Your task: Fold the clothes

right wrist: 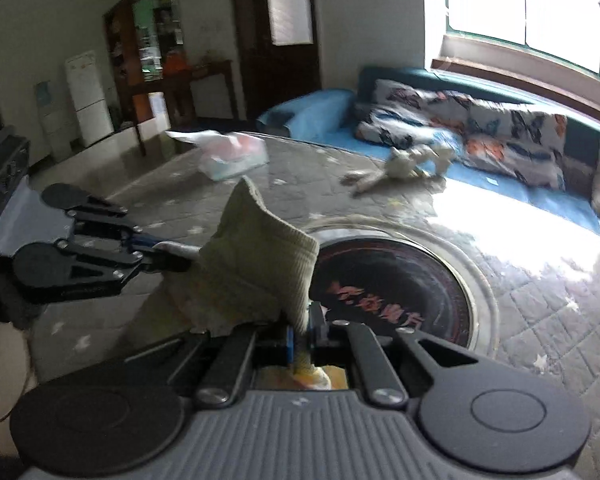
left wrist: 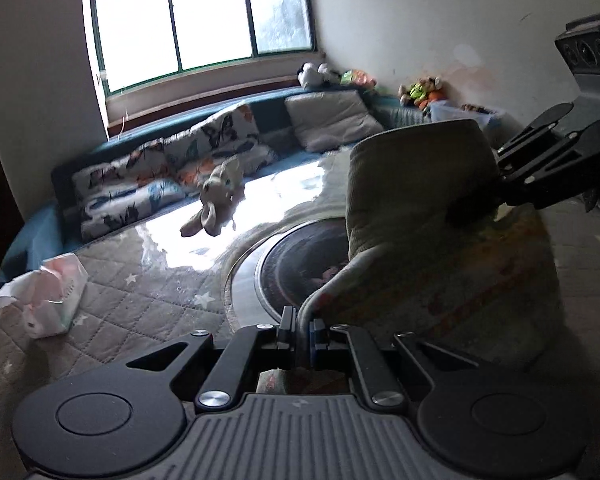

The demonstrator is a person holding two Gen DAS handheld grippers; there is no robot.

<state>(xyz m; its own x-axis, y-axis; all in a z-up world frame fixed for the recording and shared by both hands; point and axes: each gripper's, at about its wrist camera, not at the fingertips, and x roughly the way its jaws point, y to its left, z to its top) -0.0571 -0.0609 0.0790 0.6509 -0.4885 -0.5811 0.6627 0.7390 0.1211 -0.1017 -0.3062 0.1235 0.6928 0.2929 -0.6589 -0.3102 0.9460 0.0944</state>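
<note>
hanging between the two grippers, the garment (left wrist: pixel 440 240) is a small beige piece with a ribbed cuff and a pale printed body, lifted above the desk (left wrist: pixel 140 304). the left gripper (left wrist: pixel 300 334) has its fingers closed tight on a thin edge of the cloth, which runs up and to the right from there. the right gripper (right wrist: pixel 305 340) also has its fingers pinched together on the fabric, at the ribbed end, with yellowish cloth showing behind the fingers. each gripper shows in the other's view, gripping the opposite side of the garment. the desk carries a quilted grey cover with stars and a round dark inset (right wrist: pixel 396 280) with red characters. a tissue pack (left wrist: pixel 56 296) lies near the desk's edge, and a plush toy (left wrist: pixel 216 196) lies farther back, near the blue sofa (right wrist: pixel 500 176) with butterfly-print cushions (left wrist: pixel 172 168).
</note>
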